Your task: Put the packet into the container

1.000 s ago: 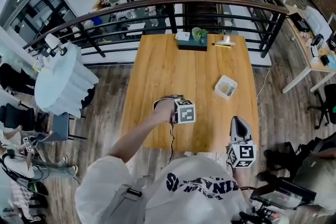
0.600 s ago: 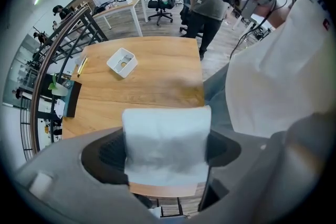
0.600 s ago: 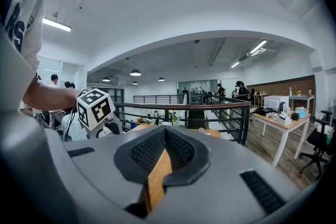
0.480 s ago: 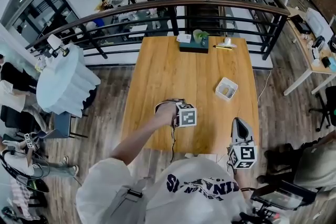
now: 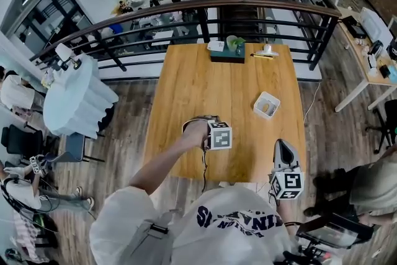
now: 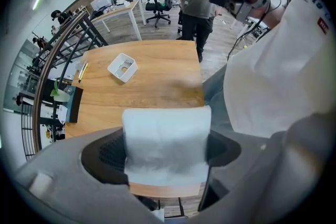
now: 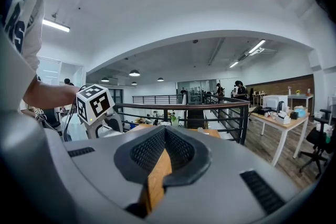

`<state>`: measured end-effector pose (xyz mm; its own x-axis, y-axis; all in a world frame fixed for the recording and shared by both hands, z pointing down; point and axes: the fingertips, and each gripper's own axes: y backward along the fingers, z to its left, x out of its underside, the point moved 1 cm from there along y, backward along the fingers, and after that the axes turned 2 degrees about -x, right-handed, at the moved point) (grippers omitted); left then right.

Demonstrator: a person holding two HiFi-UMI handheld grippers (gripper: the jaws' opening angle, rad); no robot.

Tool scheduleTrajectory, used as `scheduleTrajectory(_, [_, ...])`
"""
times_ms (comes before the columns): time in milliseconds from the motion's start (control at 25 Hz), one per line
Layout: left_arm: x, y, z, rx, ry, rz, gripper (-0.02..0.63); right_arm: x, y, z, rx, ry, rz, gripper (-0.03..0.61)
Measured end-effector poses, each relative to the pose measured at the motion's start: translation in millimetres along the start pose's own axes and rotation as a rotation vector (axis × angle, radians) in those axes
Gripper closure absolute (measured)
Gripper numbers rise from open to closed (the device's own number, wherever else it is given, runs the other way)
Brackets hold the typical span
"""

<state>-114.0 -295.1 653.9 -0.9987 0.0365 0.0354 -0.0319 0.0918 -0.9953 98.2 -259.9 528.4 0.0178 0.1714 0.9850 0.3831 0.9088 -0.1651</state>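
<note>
Packet (image 6: 165,147) clamped in jaws of left gripper (image 6: 167,165), unseen overhead; right gripper (image 7: 157,176) closed.

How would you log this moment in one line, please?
left gripper: shut on soft white packet | right gripper: shut, empty | white square container: on wooden table | step: packet not yet in container

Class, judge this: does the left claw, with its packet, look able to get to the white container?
Probably yes: the left claw holds the packet above the table, and only bare wood lies between it and the container.
</note>
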Motion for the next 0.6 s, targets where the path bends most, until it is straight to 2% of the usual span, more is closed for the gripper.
scheduleTrajectory(320, [-24.3, 8.9, 17.6, -0.022, -0.098, -0.022, 0.195, 0.5, 10.1, -5.6, 0.036, -0.010, -0.003, 0.569])
scheduleTrajectory(600, [-57.9, 15.0, 37.0, -0.031, -0.175, -0.034, 0.195, 3.1, 29.2, -25.3, 0.108, -0.031, -0.001, 0.569])
